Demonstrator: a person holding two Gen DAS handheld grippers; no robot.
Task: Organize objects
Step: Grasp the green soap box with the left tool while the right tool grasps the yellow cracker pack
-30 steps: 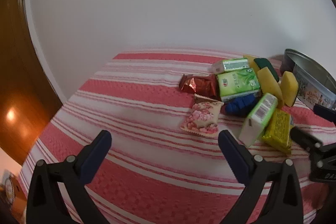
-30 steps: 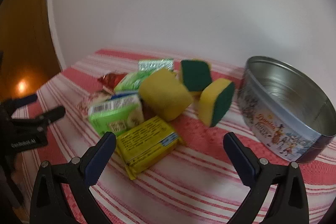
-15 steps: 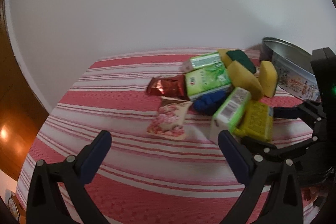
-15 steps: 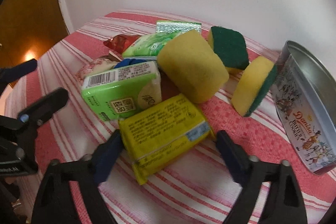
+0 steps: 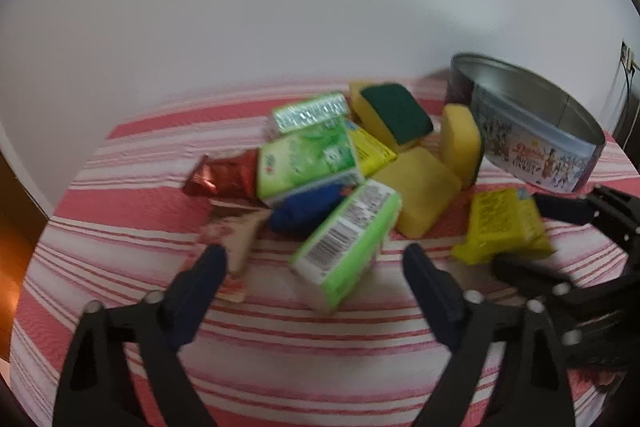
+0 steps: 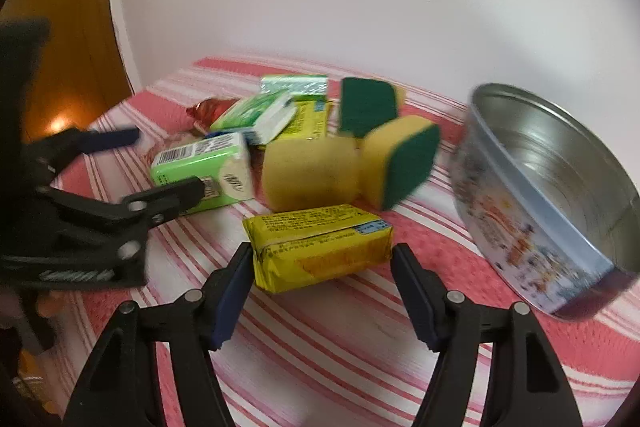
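A pile of packets and sponges lies on a red-striped cloth. My right gripper is shut on a yellow packet, held off the cloth; the packet also shows in the left wrist view. My left gripper is open, its fingers on either side of a light green box with a barcode, not touching it. A round metal cookie tin stands open and empty at the right; it also shows in the left wrist view.
Yellow-green sponges, green tissue packs, a blue packet, a red wrapper and a pink packet lie in the pile. A white wall stands behind; a wooden door is at the left.
My right gripper closed on the yellow packet and lifted it away from the pile. My left gripper moved forward and right toward the light green box.
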